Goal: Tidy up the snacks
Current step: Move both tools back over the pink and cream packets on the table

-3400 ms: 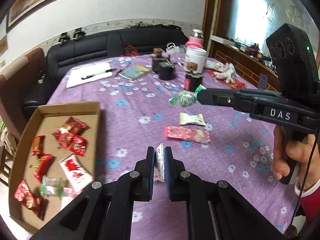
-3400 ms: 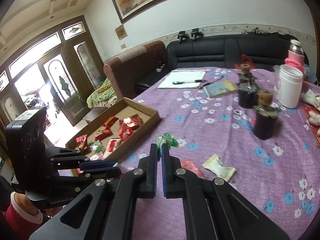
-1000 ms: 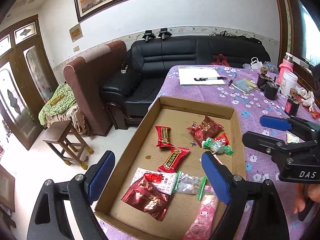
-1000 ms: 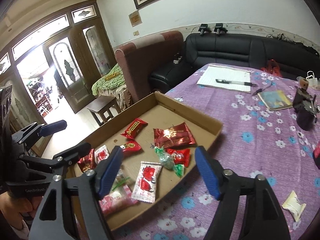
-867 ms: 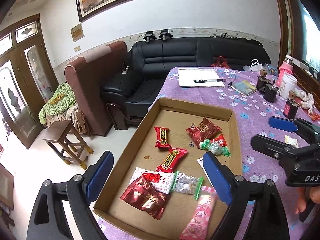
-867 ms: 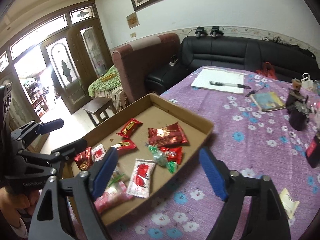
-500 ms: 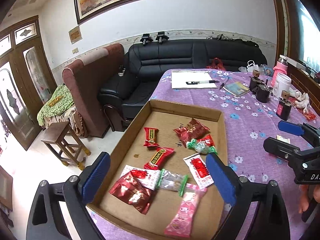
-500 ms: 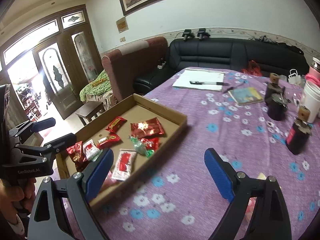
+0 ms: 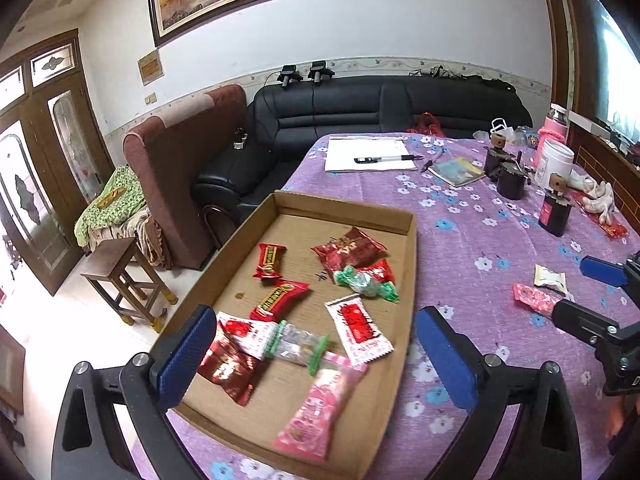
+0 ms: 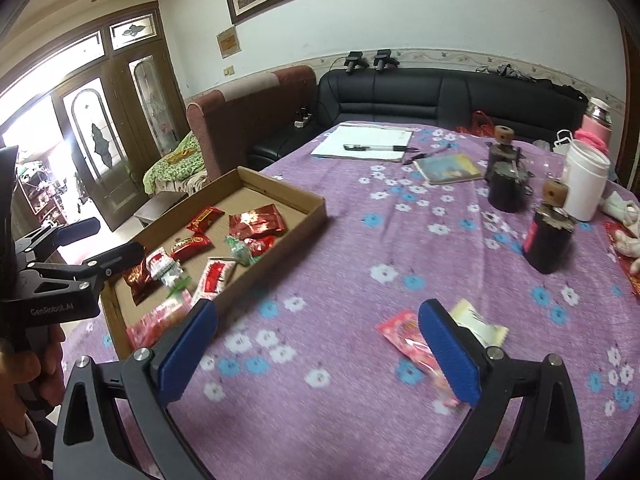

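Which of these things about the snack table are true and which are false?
1. Both grippers are open and hold nothing. True: the left gripper and the right gripper are wide open.
2. Every snack is already in the cardboard box. False: a pink packet and a cream packet lie on the purple tablecloth.
3. A pen lies on the white paper. True.
4. The cardboard box is empty. False: it holds many wrapped snacks, among them a green candy.
5. The white jar stands inside the box. False: it stands on the tablecloth, far from the box.
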{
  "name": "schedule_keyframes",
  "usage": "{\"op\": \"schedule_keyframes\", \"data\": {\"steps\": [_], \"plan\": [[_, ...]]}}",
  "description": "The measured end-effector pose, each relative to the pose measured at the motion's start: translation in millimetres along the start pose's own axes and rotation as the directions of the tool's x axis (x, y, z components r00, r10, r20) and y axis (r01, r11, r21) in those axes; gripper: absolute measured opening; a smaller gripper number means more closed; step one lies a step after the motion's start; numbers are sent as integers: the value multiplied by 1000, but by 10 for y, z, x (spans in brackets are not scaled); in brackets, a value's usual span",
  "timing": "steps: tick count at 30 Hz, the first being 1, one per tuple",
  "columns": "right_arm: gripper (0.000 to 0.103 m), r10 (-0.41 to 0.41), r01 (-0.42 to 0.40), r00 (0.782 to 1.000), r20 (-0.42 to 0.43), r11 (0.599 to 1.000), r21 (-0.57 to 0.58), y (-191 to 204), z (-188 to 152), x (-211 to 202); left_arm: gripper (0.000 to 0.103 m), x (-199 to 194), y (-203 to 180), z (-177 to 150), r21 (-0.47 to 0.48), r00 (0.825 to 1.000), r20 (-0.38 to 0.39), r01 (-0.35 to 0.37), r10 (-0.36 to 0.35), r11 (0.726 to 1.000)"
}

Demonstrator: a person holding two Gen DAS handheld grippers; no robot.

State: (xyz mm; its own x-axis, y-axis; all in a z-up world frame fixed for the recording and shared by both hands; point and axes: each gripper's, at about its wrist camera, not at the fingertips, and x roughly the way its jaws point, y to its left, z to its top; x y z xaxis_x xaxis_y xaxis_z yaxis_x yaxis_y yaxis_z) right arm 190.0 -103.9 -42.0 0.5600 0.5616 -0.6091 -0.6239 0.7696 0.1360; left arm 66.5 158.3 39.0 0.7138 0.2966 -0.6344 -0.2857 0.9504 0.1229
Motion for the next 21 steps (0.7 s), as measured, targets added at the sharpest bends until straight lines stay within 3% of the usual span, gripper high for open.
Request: {"op": "schedule_keyframes", "data": {"steps": [21], "plan": [[101,-142,141,990,14,988,70,-908,-355,-614,102,-47,-941,-144,115,997,-12,75,-74,991]]}}
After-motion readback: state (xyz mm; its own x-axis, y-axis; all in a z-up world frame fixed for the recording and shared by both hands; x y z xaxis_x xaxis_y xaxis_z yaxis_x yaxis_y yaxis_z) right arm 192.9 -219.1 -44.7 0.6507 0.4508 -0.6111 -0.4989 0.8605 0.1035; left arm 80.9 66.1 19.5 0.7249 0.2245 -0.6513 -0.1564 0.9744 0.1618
